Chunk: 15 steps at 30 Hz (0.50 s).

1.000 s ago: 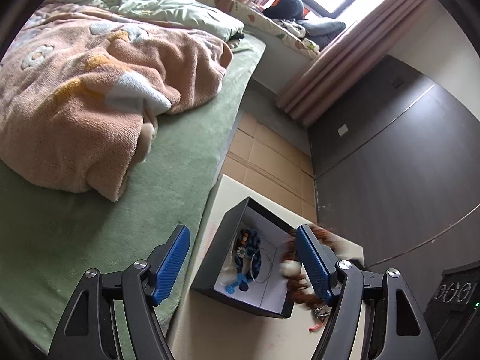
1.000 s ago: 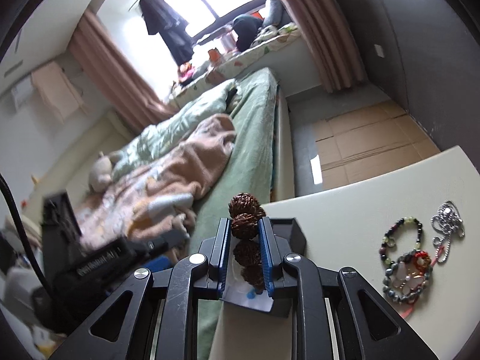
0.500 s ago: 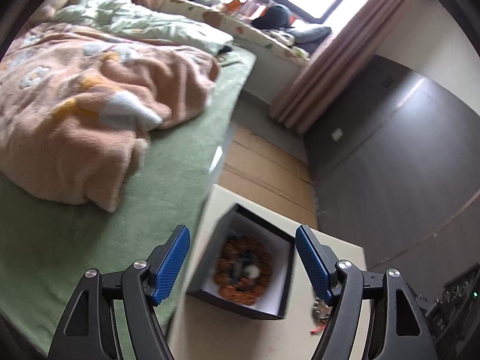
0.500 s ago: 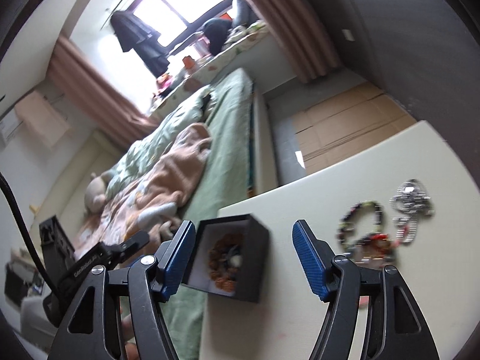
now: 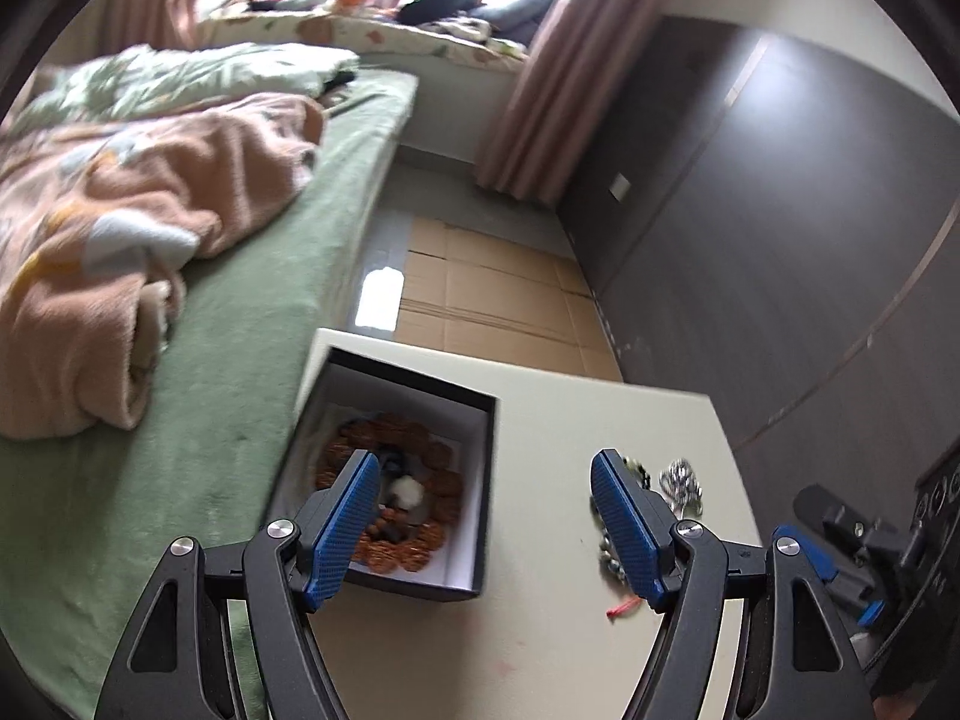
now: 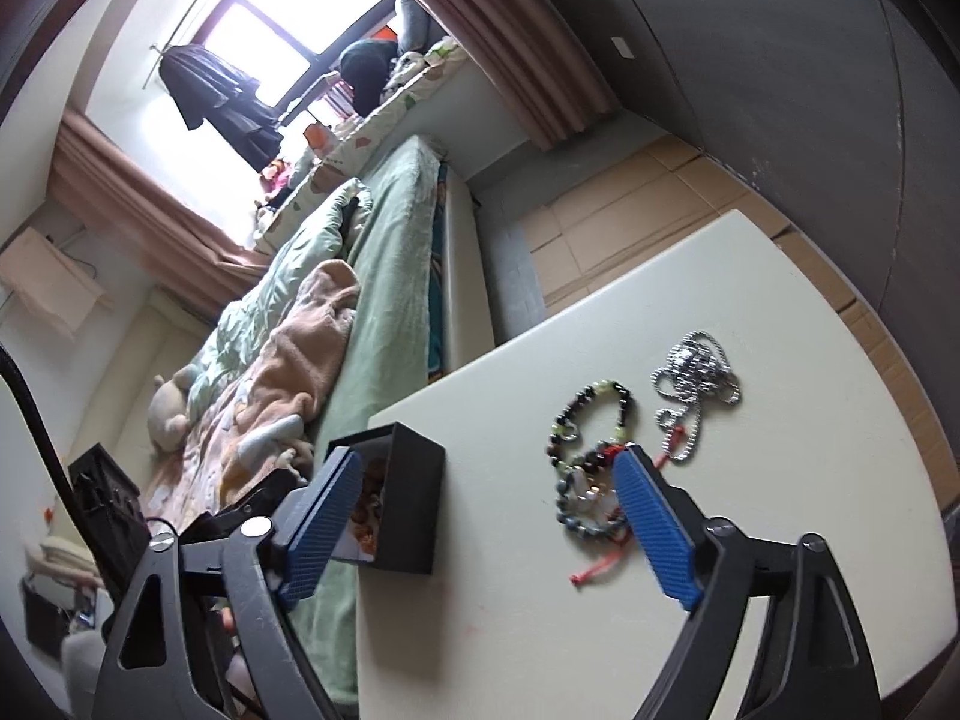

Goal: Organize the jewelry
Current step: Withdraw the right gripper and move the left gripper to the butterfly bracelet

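Left claw (image 5: 485, 525) is hanging released, jaws wide, nothing between them. Right claw (image 6: 487, 531) is likewise gaping, empty. Black box (image 6: 414, 501) is sitting at the bench (image 6: 780, 312) corner nearest the bed (image 6: 390, 276), at 9 o'clock in the right view, with the brown bead bracelet (image 5: 435, 483) lying inside. Dark bead bracelets (image 6: 591, 450) and silver chain (image 6: 696, 387) are lying loose at 1 o'clock, chain nearest the far edge. Bare bench is showing between box and bracelets, and along the near edge.
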{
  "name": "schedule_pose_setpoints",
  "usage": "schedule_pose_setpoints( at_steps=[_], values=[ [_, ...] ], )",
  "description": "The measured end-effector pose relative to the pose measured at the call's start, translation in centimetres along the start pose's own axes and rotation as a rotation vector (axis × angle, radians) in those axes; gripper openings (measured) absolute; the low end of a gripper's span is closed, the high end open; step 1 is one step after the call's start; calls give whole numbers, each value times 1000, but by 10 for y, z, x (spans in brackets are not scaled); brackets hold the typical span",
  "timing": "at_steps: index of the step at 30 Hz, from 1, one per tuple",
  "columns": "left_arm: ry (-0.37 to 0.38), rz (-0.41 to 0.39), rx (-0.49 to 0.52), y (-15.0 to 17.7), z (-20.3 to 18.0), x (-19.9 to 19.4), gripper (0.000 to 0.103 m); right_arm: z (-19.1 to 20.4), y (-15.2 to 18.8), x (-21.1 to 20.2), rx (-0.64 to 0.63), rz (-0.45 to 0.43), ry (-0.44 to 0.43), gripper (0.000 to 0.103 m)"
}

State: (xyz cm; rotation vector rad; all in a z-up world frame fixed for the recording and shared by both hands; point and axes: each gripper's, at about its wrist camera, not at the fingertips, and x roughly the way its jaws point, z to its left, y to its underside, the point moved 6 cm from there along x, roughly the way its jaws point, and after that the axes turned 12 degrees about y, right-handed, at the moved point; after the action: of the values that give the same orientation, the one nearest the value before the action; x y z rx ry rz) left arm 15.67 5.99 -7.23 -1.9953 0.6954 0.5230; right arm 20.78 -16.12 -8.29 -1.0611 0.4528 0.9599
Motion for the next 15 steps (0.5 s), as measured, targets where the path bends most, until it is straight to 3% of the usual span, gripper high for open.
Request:
schedule_pose_setpoints(
  at_steps=[4, 12, 15],
  values=[
    [23, 60, 65, 12, -20, 17, 74, -20, 0, -1, 16, 12, 84, 90],
    [43, 121, 127, 27, -48, 44, 74, -57, -4, -3, 83, 36, 149, 90],
    [72, 161, 136, 36, -62, 55, 69, -72, -4, -2, 130, 56, 157, 90]
  ],
)
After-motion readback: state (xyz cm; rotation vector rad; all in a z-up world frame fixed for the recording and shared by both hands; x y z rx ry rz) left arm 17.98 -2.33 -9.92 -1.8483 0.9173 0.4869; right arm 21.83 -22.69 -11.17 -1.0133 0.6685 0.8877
